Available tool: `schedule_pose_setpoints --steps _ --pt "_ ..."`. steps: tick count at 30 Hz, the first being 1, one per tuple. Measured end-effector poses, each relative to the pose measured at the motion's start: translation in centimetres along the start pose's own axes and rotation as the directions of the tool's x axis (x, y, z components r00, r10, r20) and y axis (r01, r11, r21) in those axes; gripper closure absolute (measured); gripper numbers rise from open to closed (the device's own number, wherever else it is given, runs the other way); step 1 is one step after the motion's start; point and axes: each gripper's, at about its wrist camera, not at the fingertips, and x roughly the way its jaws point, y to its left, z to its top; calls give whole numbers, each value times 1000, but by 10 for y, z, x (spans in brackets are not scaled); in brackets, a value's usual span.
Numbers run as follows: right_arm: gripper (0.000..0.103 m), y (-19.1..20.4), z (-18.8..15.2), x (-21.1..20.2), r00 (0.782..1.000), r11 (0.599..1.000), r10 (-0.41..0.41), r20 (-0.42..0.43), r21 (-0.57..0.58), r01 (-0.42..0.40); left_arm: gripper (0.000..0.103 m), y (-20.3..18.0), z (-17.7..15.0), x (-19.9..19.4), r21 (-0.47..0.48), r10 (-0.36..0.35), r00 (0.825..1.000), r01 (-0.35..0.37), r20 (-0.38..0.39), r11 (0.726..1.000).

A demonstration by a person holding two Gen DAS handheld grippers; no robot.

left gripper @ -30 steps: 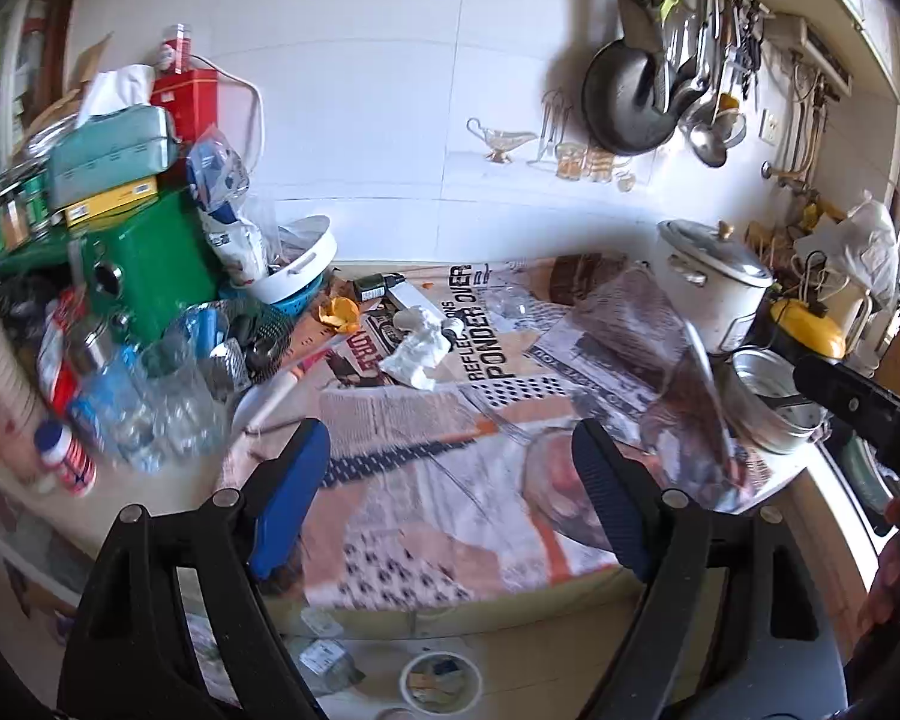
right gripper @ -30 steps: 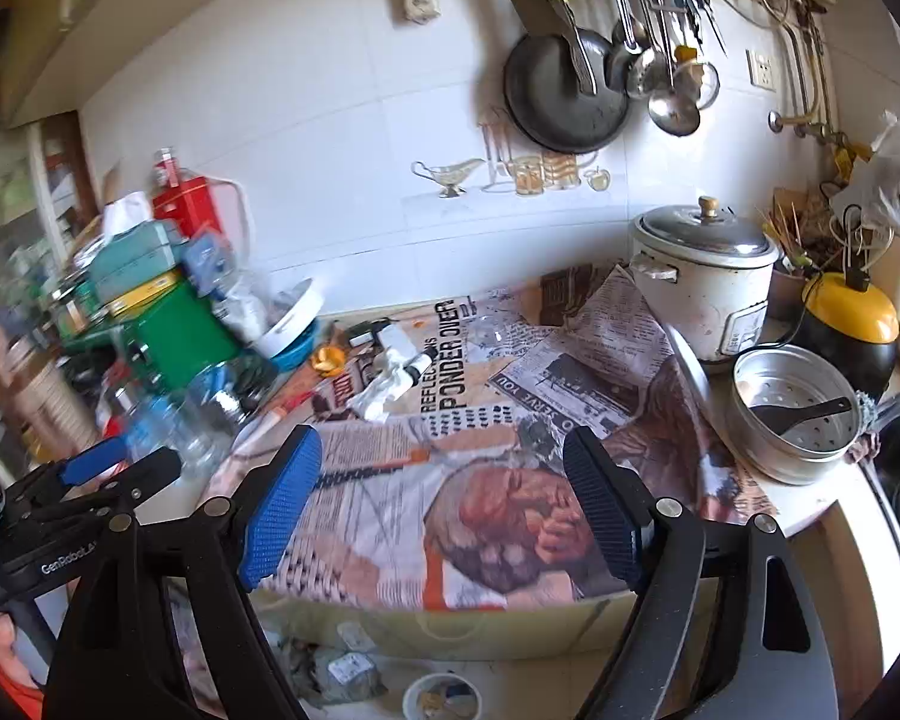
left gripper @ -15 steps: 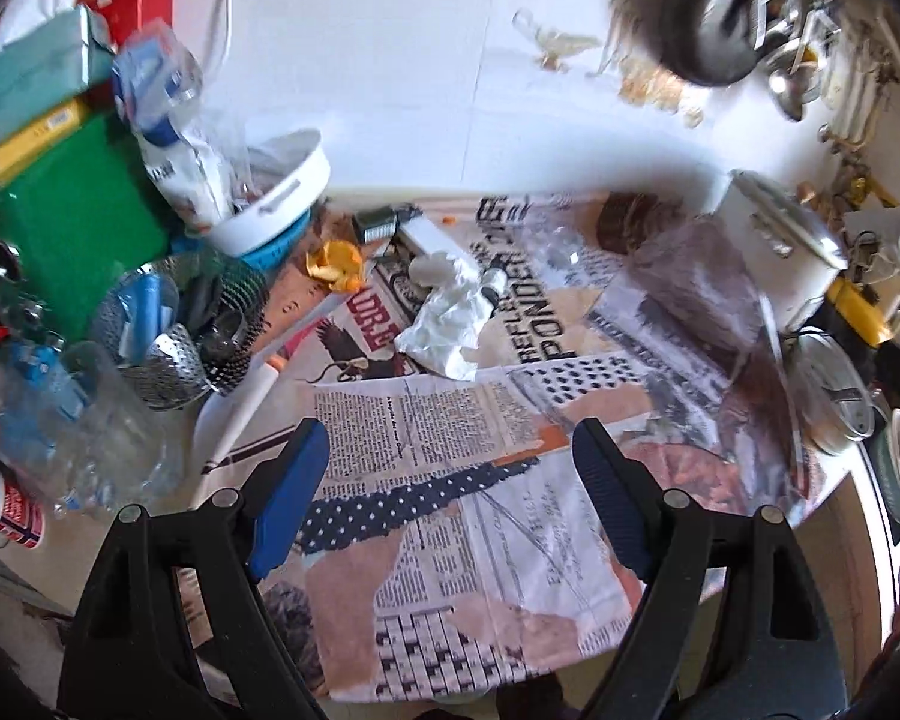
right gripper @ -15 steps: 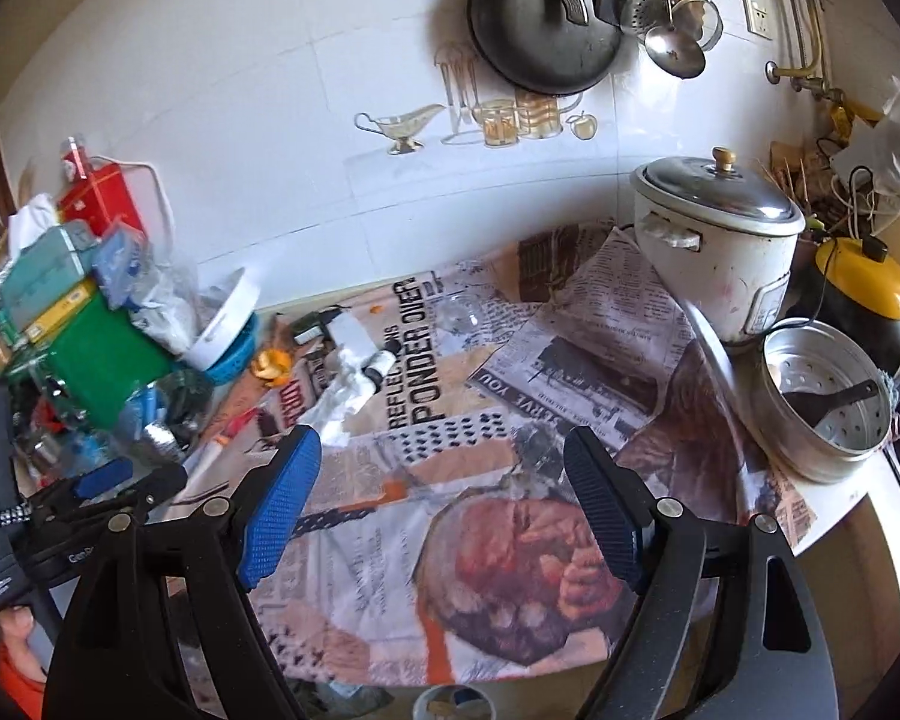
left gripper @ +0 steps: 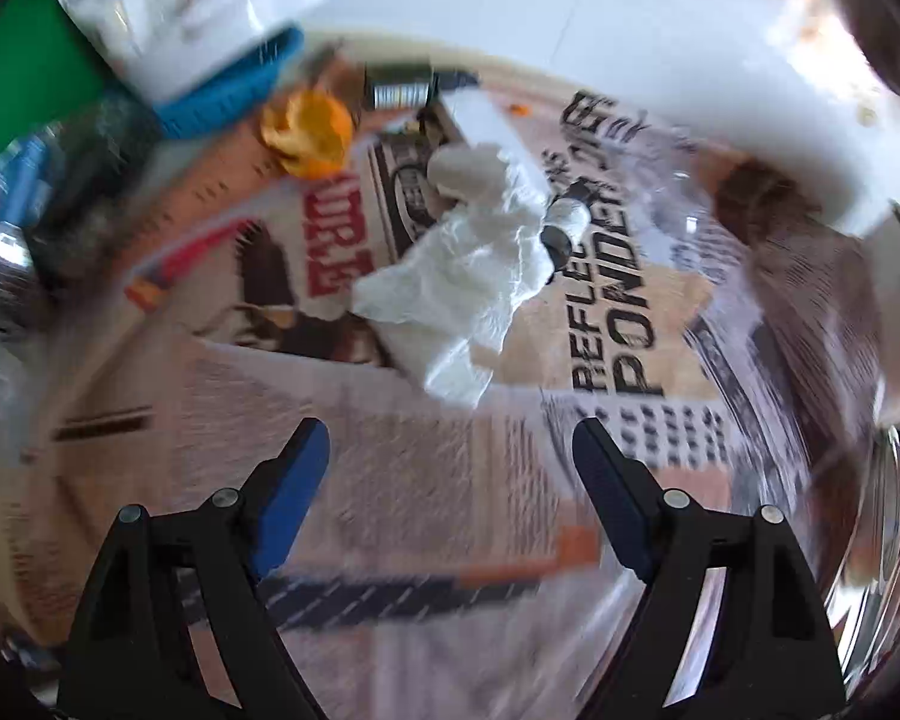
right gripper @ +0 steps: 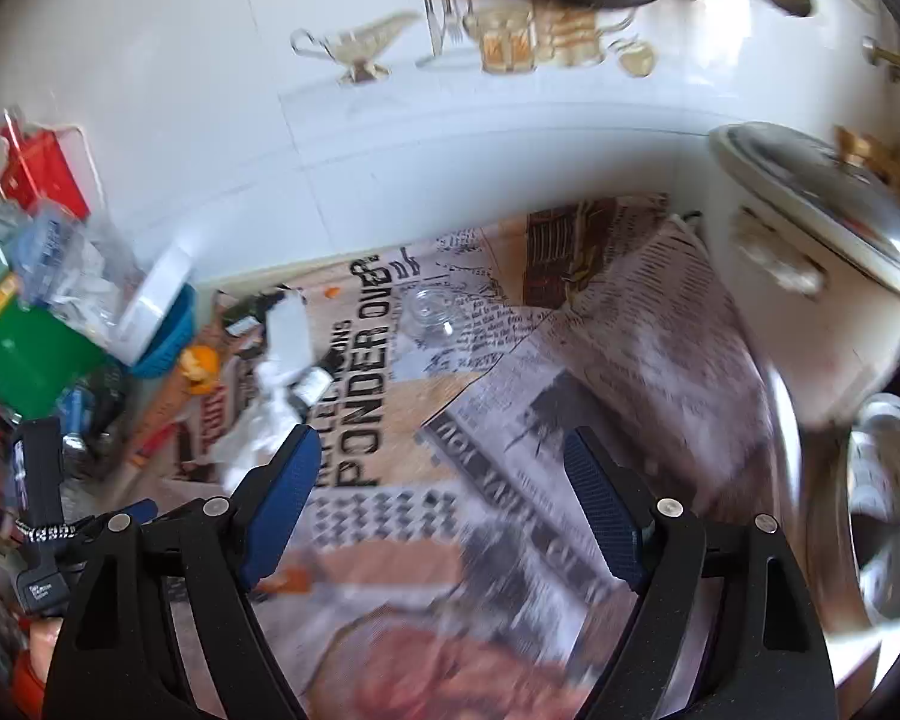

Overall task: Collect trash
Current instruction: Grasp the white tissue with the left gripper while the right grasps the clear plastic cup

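Left gripper (left gripper: 450, 444): fingers spread wide, nothing between the blue pads; it hangs over the newspaper-covered counter (left gripper: 390, 480), pointed toward a crumpled white tissue (left gripper: 468, 276); tissue lies just ahead of the fingertips, apart from them.

Crumpled white tissue: lies loose on the newsprint, beside the "PONDER" headline; a small dark-capped bottle (left gripper: 564, 225) touches its far right edge; a white flat box (left gripper: 486, 120) sits just behind it.

Crumpled orange wrapper (left gripper: 309, 135): on the counter to the tissue's left, near a blue basket (left gripper: 234, 90); edges blurred, so the material is probably foil or plastic.

Right gripper (right gripper: 438, 462): fingers likewise spread, holding nothing; above the newspaper, well to the right of the tissue.

Clear plastic cup (right gripper: 429, 312): on its side on the newsprint, ahead of the right gripper.

Rice cooker (right gripper: 810, 276): far right; steel pot (right gripper: 882, 516) next to it.

Green container (right gripper: 24, 360): left side, amid clutter.
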Motion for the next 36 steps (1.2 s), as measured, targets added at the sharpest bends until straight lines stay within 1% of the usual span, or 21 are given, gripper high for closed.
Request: schedule_pose_setpoints --steps 3,5,7,10,17,20,23,25,26,28,29,30,31,32,34,36 --pt "22 -9 13 36 999 999 20 -46 -31 -21 20 -6 11 30 -71 25 999 -28 -31 997" --pt "22 -13 21 59 997 998 34 -72 -45 -37 20 -10 18 43 -109 36 999 -40 -37 993" --pt "22 -16 29 81 994 997 50 -92 -54 -56 20 -14 23 51 -132 39 999 -43 -34 990" --pt "22 -19 41 107 991 994 79 -110 -60 -86 20 -24 34 59 -141 57 998 -58 -11 988" --pt "22 -15 63 163 976 985 153 -153 -59 -163 20 -31 61 71 -206 25 999 -19 27 978" --pt "22 -9 69 185 974 984 157 -162 -61 -169 20 -28 70 76 -242 30 998 -16 55 970" --pt "22 -6 74 205 980 990 122 -157 -49 -131 22 -25 75 79 -263 36 996 -13 82 965" --pt "22 -7 76 212 984 993 106 -143 -33 -112 30 -24 78 79 -267 47 993 -17 106 963" --pt "22 -8 77 214 985 994 101 -138 -27 -105 33 -25 79 78 -266 52 992 -19 118 964" --pt "24 -8 77 218 987 995 90 -136 -25 -95 43 -26 82 78 -257 58 990 -22 131 966" --pt "32 -7 77 219 987 995 87 -135 -30 -91 47 -26 83 77 -252 64 988 -27 139 967" --pt "36 -6 77 220 987 995 88 -135 -37 -93 60 -24 82 75 -247 74 988 -38 138 968" --pt "46 -6 77 220 986 994 94 -136 -39 -100 69 -24 82 77 -238 76 989 -43 131 970" --pt "54 -5 77 220 986 994 101 -135 -38 -107 72 -23 83 79 -233 74 989 -43 126 972" --pt "57 -4 76 213 990 995 89 -109 -44 -95 90 -21 80 81 -209 98 988 -72 119 975" --pt "57 -3 76 206 992 995 81 -97 -50 -86 93 -20 77 78 -188 96 987 -71 130 980"
